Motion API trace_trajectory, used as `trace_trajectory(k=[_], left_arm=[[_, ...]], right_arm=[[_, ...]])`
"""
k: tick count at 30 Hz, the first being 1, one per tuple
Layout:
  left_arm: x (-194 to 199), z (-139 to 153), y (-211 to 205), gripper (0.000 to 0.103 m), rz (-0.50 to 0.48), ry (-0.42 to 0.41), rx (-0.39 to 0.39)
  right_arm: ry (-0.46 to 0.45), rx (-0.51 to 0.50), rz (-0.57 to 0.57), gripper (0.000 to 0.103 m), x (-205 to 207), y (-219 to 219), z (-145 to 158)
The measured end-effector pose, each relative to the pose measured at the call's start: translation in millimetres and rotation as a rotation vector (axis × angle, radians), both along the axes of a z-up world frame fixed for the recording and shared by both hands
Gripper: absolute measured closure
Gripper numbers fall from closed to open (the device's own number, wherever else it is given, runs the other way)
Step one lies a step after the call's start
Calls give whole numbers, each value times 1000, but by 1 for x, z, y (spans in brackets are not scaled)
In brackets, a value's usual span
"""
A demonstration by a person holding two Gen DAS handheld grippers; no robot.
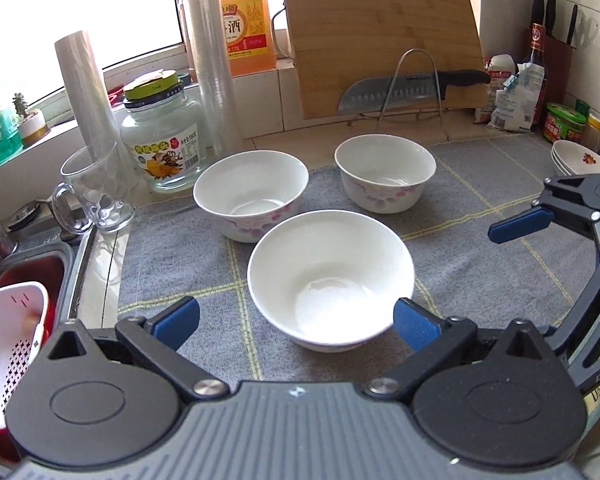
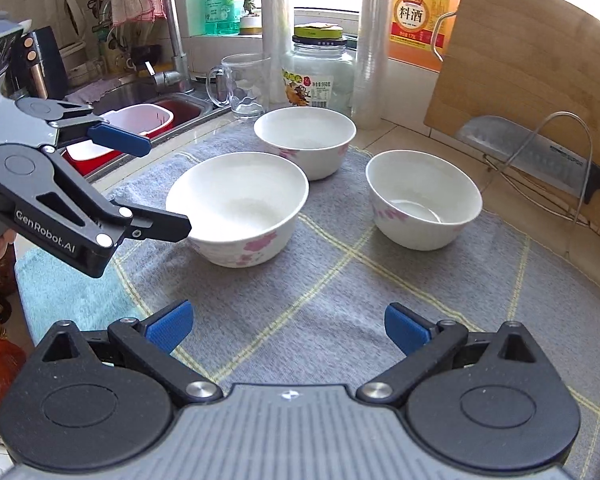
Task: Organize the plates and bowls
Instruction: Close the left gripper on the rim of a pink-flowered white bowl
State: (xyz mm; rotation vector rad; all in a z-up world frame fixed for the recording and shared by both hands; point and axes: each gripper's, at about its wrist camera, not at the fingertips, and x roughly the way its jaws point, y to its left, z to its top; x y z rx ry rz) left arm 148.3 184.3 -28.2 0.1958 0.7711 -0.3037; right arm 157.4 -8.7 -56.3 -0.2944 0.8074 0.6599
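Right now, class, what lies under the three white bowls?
A grey cloth with pale yellow grid lines lies under all three bowls. The counter beneath it is covered; only tile shows past its edges.

The right gripper [image 2: 289, 327] has its blue pads [image 2: 169, 326] spread wide with nothing between them, only the grey mat [image 2: 340, 300] below. Ahead of the left finger sits the near bowl [image 2: 238, 210]; the left gripper [image 2: 152, 184] reaches in from the left, its jaws apart, the lower finger touching or just at that bowl's rim, the upper finger above and clear of it. Beyond stands the far bowl [image 2: 305, 140]. Ahead of the right finger, well apart, is the right bowl [image 2: 422, 200]. Behind the bowls stand a mug [image 2: 242, 86] and a jar [image 2: 320, 72].
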Motion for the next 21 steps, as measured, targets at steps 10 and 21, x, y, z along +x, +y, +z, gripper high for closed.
trace_trajectory(k=[10, 21], left_arm=[[45, -7, 10, 2, -167, 131, -75], [75, -15, 5, 13, -258, 193, -47]], right_arm=[[-57, -34, 6, 0, 6, 43, -16], [-97, -46, 21, 5, 10, 54, -23]])
